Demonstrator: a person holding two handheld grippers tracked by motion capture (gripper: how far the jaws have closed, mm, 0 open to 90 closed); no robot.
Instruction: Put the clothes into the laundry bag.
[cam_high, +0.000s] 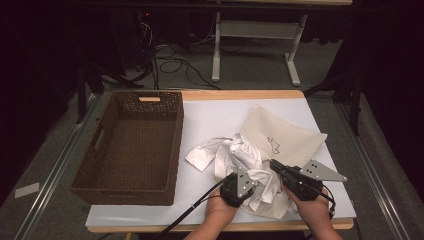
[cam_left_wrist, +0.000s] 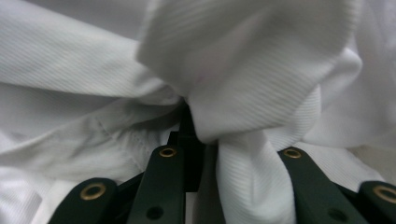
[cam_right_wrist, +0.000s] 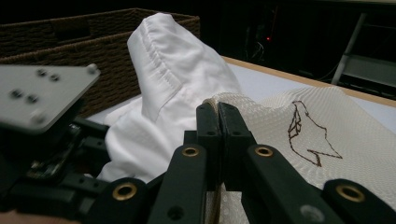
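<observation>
A crumpled white garment (cam_high: 235, 160) lies half inside the cream mesh bag (cam_high: 285, 137).

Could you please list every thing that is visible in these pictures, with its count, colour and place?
white garment: one, white, crumpled on the table, partly lying on the bag
mesh bag: one, cream with a small dark drawing, on the right part of the table
wicker basket: one, dark brown, nothing inside, on the left part of the table
white sheet: one, white, covering the tabletop
table: one, light wood edge, under everything
second table frame: one, white, on the floor behind
left gripper: one, black, garment fabric between its jaws
right gripper: one, black, jaws closed on the bag's edge
hands: two, at the near table edge
</observation>
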